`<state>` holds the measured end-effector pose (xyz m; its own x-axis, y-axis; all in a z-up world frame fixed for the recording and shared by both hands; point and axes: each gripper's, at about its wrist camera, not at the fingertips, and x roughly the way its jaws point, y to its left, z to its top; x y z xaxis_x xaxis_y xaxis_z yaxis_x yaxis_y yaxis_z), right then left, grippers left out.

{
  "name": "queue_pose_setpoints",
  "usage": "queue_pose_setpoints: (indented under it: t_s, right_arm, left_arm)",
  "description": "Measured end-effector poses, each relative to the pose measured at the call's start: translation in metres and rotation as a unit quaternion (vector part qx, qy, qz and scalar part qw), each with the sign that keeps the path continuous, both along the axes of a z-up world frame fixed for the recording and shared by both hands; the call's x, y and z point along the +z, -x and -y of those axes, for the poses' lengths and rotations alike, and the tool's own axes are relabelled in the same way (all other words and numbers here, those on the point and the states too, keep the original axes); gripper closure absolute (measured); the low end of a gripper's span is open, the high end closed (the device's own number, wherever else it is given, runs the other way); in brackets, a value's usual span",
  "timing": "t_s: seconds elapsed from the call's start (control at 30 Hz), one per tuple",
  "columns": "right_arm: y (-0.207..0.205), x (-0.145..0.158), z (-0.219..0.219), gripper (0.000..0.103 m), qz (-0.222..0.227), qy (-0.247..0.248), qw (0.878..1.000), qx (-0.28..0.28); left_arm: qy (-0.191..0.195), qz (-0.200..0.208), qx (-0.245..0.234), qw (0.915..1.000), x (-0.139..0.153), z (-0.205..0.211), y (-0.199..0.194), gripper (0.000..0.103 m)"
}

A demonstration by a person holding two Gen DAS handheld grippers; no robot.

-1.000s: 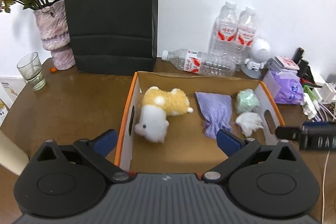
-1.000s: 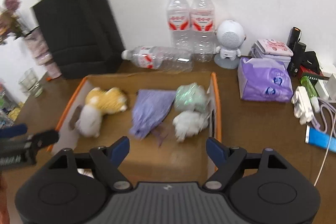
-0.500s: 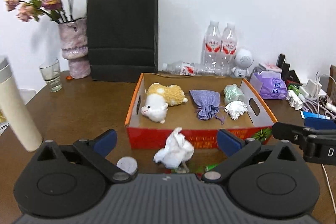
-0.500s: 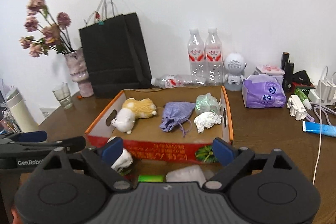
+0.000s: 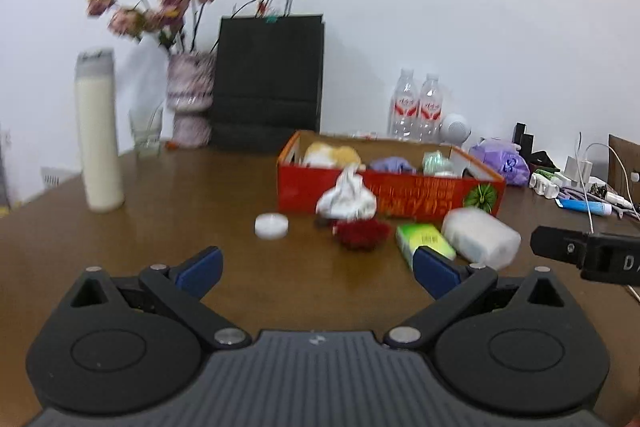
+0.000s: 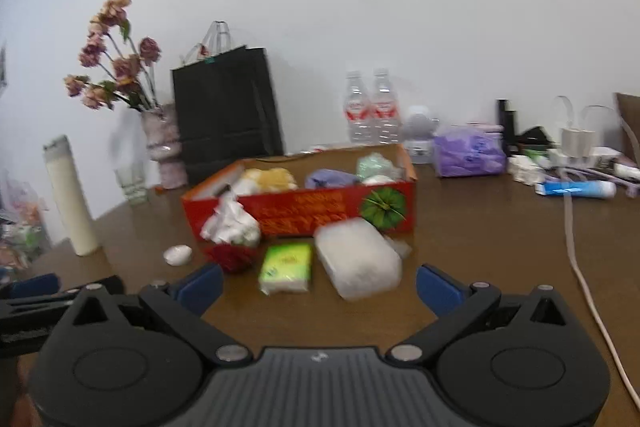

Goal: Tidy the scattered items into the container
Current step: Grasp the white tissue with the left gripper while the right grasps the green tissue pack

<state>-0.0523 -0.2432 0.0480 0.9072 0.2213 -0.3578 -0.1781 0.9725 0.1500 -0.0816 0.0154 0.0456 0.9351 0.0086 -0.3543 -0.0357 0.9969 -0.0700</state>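
Red cardboard box (image 5: 384,193) now shows its printed front wall, whereas a second ago both cameras looked down into it; the white crumpled wad (image 5: 347,197), red tuft (image 5: 362,233), green packet (image 5: 424,242), white wrapped pack (image 5: 480,237) and white cap (image 5: 271,226) lie on the brown table (image 5: 180,211) just before it. Left gripper (image 5: 316,267) is spread and empty, right gripper (image 6: 318,285) is opening with nothing gripped (only its view shows the blue tube (image 6: 576,189) clearly). Printing on the box is too blurred to read.
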Motion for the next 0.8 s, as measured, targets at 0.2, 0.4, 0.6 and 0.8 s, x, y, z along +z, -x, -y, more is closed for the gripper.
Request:
queue_pose_setpoints:
  t_s: [0.2, 0.4, 0.6, 0.8]
  right_arm:
    - [0.03, -0.022, -0.002, 0.0, 0.009, 0.003, 1.0, 0.014]
    - [0.027, -0.034, -0.013, 0.005, -0.027, 0.011, 0.999, 0.043]
    - [0.013, -0.03, -0.017, 0.012, -0.044, 0.008, 0.997, 0.061]
    - [-0.032, -0.021, -0.034, 0.02, -0.062, 0.017, 0.993, 0.101]
  left_arm:
    - [-0.039, 0.004, -0.022, 0.999, -0.017, 0.006, 0.014, 0.0]
    - [-0.015, -0.038, -0.018, 0.999, -0.023, 0.0, 0.0, 0.0]
    - [-0.016, -0.037, -0.026, 0.9989, -0.016, -0.003, -0.013, 0.0]
    - [-0.009, -0.008, -0.036, 0.9993, 0.019, -0.023, -0.078, 0.008]
